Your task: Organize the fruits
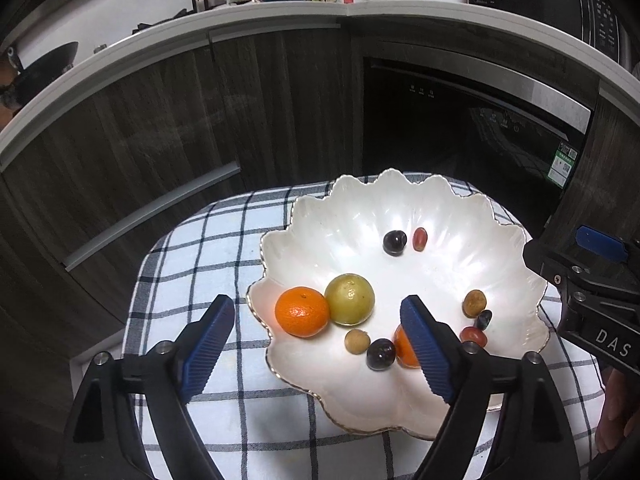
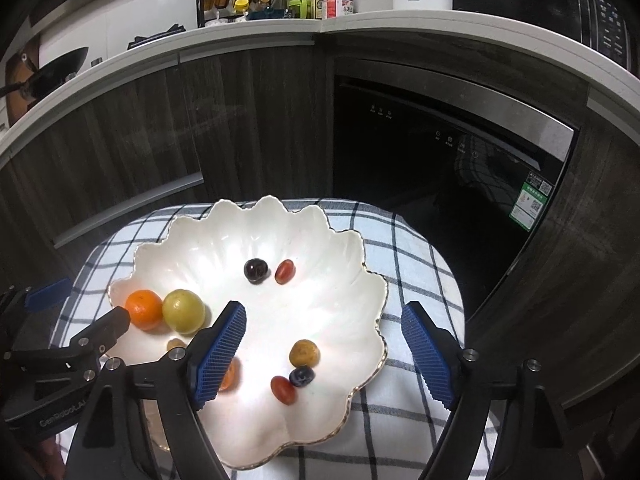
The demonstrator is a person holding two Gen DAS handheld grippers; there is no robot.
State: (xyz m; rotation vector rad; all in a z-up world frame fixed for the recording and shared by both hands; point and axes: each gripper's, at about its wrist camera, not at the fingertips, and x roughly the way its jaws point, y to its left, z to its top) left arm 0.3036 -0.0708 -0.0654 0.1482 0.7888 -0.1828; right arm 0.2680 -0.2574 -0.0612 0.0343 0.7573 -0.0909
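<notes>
- left gripper (image 1: 316,344) hangs over the near-left rim of the plate, jaws spread wide, nothing between the pads
- orange (image 1: 302,311) sits on the left side of the scalloped white plate (image 1: 400,200), touching the green-yellow fruit (image 1: 349,299)
- dark grape (image 1: 395,242) and red grape (image 1: 420,239) lie just beside each other further back
- right gripper (image 2: 324,356) is spread wide too, holding nothing, over the plate's right side on the checked cloth (image 2: 416,248)
</notes>
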